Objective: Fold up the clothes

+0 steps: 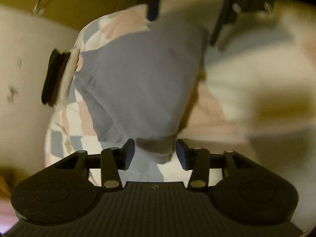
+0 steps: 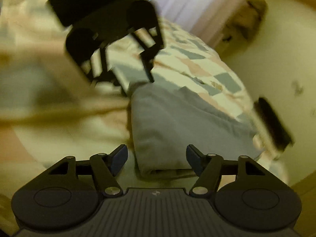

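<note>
grey garment (image 1: 142,83) lay folded on the bed quilt (image 2: 197,67), stretched lengthwise between your two tools; left tool (image 1: 155,154) and right tool (image 2: 157,157) both gaped, straddling opposite ends.

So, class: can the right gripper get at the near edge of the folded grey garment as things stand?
Probably yes. The right gripper is open, the grey garment's folded edge lies just between its fingers, and nothing blocks it; the left gripper works the far end.

We're looking at a bed with a patchwork quilt (image 2: 199,63) — pink, grey-blue and cream squares — against a cream wall (image 2: 276,75) (pale curtain (image 2: 181,6) behind), all in dim yellowish light.
</note>
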`<state>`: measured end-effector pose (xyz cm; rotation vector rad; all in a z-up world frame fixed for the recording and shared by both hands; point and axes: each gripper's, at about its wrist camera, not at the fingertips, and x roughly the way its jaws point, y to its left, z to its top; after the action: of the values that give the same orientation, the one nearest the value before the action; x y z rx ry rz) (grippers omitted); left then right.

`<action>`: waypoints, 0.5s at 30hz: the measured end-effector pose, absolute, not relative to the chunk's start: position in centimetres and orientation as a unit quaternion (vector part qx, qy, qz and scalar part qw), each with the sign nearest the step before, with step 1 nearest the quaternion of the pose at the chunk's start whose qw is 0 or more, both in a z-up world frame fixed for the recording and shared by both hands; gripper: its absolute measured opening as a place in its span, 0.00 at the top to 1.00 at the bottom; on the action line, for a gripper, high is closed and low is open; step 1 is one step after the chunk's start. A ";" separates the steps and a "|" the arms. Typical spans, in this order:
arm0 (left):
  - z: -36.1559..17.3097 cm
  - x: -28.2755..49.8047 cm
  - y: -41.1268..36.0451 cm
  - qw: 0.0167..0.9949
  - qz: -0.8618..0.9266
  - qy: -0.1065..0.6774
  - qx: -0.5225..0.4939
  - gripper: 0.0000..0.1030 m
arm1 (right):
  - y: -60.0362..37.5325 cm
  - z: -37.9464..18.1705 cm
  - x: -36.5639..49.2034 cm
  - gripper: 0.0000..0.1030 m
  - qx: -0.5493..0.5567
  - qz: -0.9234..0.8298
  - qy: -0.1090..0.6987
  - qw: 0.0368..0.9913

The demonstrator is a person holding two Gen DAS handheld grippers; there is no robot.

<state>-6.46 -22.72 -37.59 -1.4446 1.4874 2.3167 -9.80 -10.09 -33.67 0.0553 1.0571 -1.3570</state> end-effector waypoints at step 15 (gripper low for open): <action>-39.8 -3.1 -23.0 0.054 0.704 0.614 -0.354 0.63 | -10.0 -34.8 -10.9 0.28 -0.042 -0.583 0.522 0.622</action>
<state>-3.09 -22.95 -39.81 -1.0743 1.8649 2.1377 -10.90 -9.97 -34.82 -0.0970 1.1990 -1.3387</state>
